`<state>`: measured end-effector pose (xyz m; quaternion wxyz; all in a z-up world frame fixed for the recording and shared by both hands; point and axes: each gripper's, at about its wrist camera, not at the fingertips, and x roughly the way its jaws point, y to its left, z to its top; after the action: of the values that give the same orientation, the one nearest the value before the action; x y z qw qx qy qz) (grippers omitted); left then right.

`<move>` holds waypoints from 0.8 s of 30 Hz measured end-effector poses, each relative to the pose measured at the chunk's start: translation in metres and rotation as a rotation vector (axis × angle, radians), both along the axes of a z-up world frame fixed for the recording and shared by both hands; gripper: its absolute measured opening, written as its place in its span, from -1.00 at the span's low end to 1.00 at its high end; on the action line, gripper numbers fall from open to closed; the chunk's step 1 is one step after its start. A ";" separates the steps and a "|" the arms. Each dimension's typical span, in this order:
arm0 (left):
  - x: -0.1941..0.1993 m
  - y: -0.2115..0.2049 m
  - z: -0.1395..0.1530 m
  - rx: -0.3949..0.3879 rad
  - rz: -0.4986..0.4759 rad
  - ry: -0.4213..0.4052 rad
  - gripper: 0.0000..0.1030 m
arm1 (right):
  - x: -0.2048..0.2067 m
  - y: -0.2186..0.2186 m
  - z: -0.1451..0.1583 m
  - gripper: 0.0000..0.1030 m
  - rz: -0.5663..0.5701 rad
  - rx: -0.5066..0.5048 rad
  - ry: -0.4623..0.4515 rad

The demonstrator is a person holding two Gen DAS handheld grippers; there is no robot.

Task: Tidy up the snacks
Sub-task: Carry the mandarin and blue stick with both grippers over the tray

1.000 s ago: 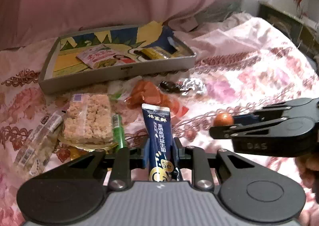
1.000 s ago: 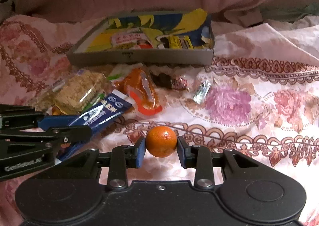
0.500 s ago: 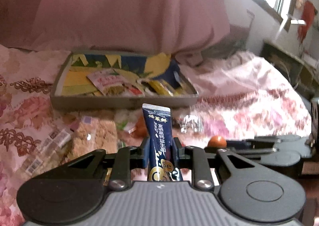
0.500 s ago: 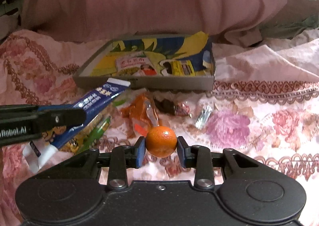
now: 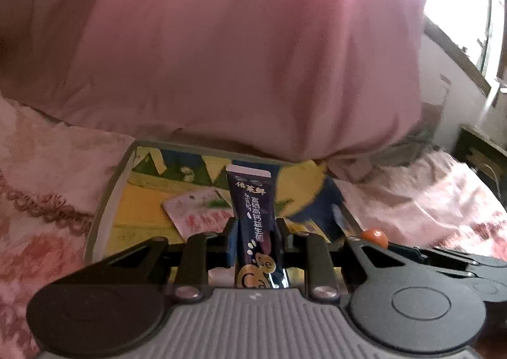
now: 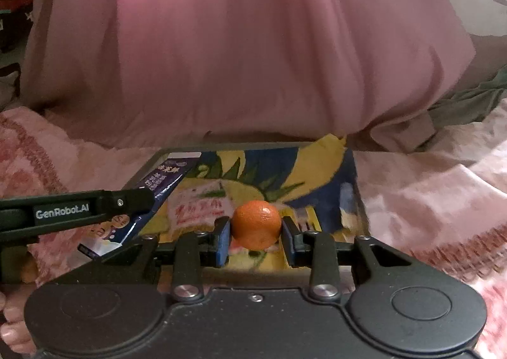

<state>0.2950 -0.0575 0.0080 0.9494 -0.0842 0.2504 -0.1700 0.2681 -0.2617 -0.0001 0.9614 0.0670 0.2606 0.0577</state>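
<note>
The left gripper (image 5: 255, 241), clamped on one dark blue snack tube (image 5: 252, 222), and the right gripper (image 6: 256, 240), pinching one small orange (image 6: 256, 224), both hang above the tray (image 6: 355, 175) on the bed. Best to lower each toward bare tray floor, tube by the left wall, orange toward the right wall, clear of the one pink packet (image 6: 196, 210), before releasing.

A large pink quilt (image 5: 240, 51) bulked ahead of and above the claw. A floral pink bedsheet (image 6: 427, 197) spread below, either side. A bright window (image 5: 465, 7) lay upper right.
</note>
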 end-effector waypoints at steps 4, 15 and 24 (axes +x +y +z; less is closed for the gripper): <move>0.034 0.014 -0.014 -0.095 0.013 0.005 -0.50 | 0.033 0.002 -0.015 -0.30 -0.002 -0.013 0.013; 0.071 0.023 -0.045 -0.009 0.083 0.033 -0.50 | 0.057 0.014 -0.051 -0.30 0.003 -0.057 0.107; 0.073 0.014 -0.058 0.053 0.070 0.104 -0.48 | 0.056 0.024 -0.062 -0.28 0.026 -0.094 0.135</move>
<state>0.3676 -0.0436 -0.0497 0.9424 -0.0765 0.3005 -0.1252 0.3245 -0.2376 -0.0617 0.9429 0.0224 0.3280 0.0530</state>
